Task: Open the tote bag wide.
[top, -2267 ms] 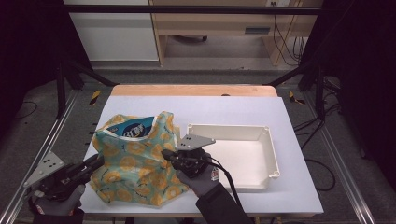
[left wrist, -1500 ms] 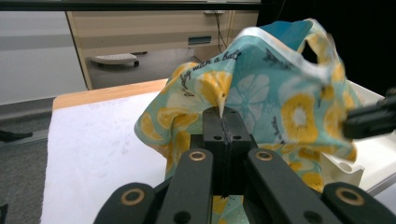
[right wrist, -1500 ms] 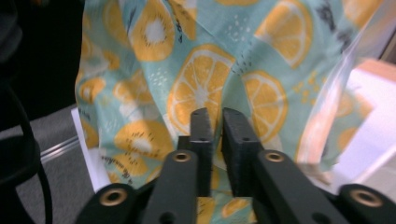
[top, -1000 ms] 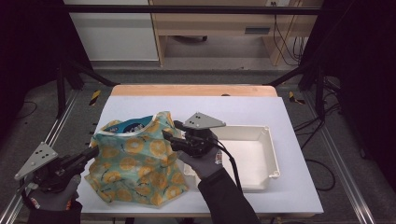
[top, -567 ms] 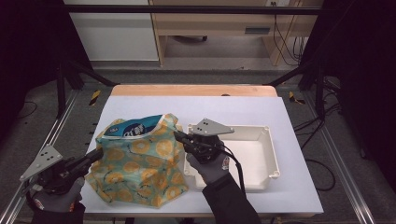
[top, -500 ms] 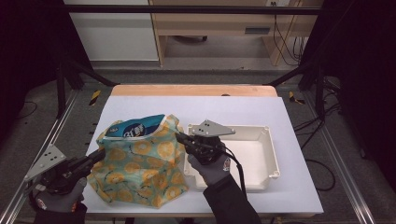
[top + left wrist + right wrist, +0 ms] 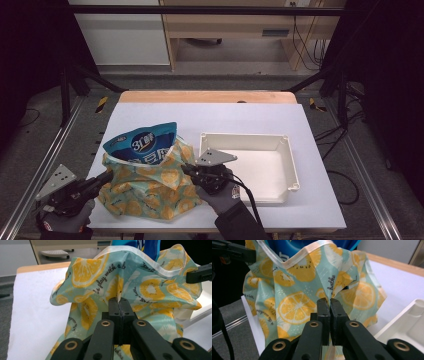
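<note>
Across the middle of the high view lies the white surface (image 7: pixel 250 120), with a strip of bare wood along its far edge and dark frame rails down both sides. On its right half sits a shallow white tray (image 7: pixel 292 170), its rim squared to the surface edge.

Just left of the tray, touching or nearly touching its near left corner, stands the cloth bag (image 7: pixel 145 185): pale teal fabric printed with orange and lemon slices and lines of dark script, edged with a cream hem. It is slumped and creased, its mouth open upward. Out of the mouth rises a blue snack packet (image 7: pixel 142 142) with white lettering, leaning toward the far left.

The left hand-held gripper (image 7: pixel 102 179) comes in from the near left corner, a gloved hand behind it and a grey three-cornered plate on top. In the left gripper view its black jaws are pressed together on a fold of the bag's fabric (image 7: pixel 125 290), with the cream hem arching above.

The right hand-held gripper (image 7: pixel 187 170) reaches in from the near edge, between bag and tray, held by a gloved hand with a cable trailing back over the wrist. Its jaws have just been closing, and in the right gripper view they are clamped on a pinch of the bag's cloth (image 7: pixel 307 285), the tray's corner (image 7: pixel 409 315) low at the right.
</note>
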The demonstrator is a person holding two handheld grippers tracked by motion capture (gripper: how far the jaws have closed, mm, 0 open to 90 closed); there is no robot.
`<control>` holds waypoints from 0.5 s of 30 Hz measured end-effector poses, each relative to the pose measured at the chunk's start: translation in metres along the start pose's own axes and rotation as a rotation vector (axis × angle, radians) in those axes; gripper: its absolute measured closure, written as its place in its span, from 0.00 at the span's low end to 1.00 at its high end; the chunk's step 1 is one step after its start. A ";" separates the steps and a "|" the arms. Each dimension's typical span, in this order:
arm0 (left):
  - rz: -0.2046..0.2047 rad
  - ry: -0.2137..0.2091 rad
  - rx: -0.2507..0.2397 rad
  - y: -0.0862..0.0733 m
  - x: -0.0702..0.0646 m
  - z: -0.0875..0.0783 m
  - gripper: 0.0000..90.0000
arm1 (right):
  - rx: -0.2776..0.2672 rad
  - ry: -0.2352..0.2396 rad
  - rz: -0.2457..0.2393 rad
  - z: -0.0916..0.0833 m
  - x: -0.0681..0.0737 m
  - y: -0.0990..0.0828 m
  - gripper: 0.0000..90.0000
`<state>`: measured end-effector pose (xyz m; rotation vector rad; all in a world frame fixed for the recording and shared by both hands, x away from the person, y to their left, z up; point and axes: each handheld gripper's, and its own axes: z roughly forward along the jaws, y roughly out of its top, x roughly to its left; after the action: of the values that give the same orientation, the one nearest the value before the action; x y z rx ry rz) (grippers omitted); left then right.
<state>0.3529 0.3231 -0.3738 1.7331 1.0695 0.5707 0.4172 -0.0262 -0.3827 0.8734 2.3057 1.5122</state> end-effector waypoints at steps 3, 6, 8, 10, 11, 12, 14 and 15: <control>-0.001 0.003 0.010 -0.011 -0.002 -0.003 1.00 | 0.012 0.009 0.010 0.002 0.002 -0.007 0.97; -0.012 0.004 0.021 -0.022 -0.001 -0.006 1.00 | 0.023 0.021 0.015 0.006 0.004 -0.013 0.97; -0.016 0.004 0.024 -0.024 -0.001 -0.006 1.00 | 0.029 0.027 0.017 0.008 0.005 -0.015 0.97; -0.021 0.005 0.046 -0.029 0.001 -0.004 1.00 | 0.045 0.037 0.019 0.014 0.008 -0.021 0.97; -0.020 0.006 0.059 -0.030 0.001 -0.002 1.00 | 0.049 0.036 0.024 0.015 0.009 -0.023 0.97; -0.022 0.007 0.068 -0.032 0.002 -0.001 1.00 | 0.050 0.038 0.029 0.016 0.009 -0.024 0.97; -0.033 0.008 0.096 -0.037 0.003 0.003 1.00 | 0.056 0.040 0.034 0.018 0.009 -0.027 0.96; -0.035 0.009 0.105 -0.039 0.004 0.004 1.00 | 0.061 0.039 0.037 0.018 0.009 -0.029 0.96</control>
<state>0.3426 0.3299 -0.4107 1.8001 1.1516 0.5082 0.4096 -0.0154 -0.4152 0.9146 2.3872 1.4937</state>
